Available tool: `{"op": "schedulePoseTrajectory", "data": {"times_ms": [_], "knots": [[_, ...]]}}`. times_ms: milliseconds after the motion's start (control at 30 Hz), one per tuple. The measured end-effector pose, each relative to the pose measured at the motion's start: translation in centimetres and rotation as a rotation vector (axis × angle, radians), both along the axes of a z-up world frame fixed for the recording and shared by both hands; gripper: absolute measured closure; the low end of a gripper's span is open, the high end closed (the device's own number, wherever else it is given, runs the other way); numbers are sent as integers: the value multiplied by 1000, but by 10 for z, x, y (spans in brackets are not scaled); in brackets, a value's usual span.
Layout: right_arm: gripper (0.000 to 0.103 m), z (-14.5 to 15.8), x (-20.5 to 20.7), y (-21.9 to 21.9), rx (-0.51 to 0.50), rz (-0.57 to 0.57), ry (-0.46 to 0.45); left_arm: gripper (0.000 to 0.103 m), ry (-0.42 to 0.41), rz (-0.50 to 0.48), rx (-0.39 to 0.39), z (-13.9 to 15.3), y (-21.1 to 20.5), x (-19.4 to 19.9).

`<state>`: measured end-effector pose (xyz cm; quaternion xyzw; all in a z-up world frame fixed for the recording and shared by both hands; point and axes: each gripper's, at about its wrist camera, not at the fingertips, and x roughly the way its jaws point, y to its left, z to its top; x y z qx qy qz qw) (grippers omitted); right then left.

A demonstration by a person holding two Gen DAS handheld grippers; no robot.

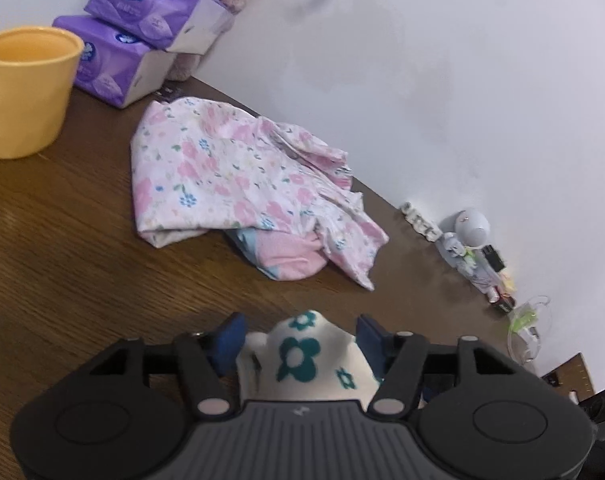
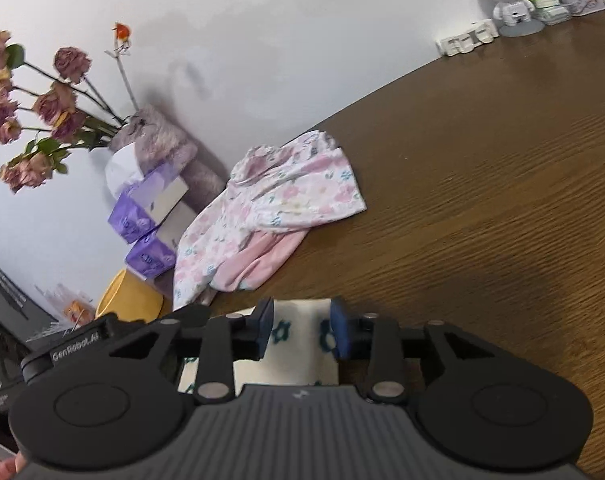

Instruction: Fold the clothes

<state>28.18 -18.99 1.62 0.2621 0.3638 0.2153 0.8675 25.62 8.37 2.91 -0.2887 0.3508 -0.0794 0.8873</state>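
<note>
Cream fleece printed with teal flowers is the cloth (image 1: 302, 354) being worked: a soft, thick piece, bunched into a rounded hump between the blue fingers (image 1: 228, 338) of the left gripper (image 1: 298, 340), which pinch it from both sides. The same cloth (image 2: 298, 344) lies flatter in the right wrist view, a pale band with teal blooms running under the right gripper (image 2: 300, 330), whose blue fingers (image 2: 340, 334) close on it at either edge. Both grippers hold it low at the near side of the brown wood-grain tabletop (image 1: 62, 248).

Farther back on the tabletop, near the white wall, lies a crumpled floral garment (image 1: 230, 176), white with pink and blue flowers, draped over a pink and light-blue piece (image 1: 280, 258). Left of it stand a yellow cup (image 1: 24, 88) and stacked purple tissue packs (image 1: 130, 32). Dried roses (image 2: 34, 108) lean beside the packs.
</note>
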Motion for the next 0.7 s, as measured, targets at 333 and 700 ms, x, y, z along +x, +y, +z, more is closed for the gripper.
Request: {"op": "schedulePoseTrajectory", "data": {"times_ms": [333, 700], "knots": [[58, 13, -29, -11, -15, 41, -36, 30, -18, -47, 12, 11, 7, -32], [78, 5, -50, -4, -26, 69, -2, 42, 9, -62, -2, 4, 0, -53]]}}
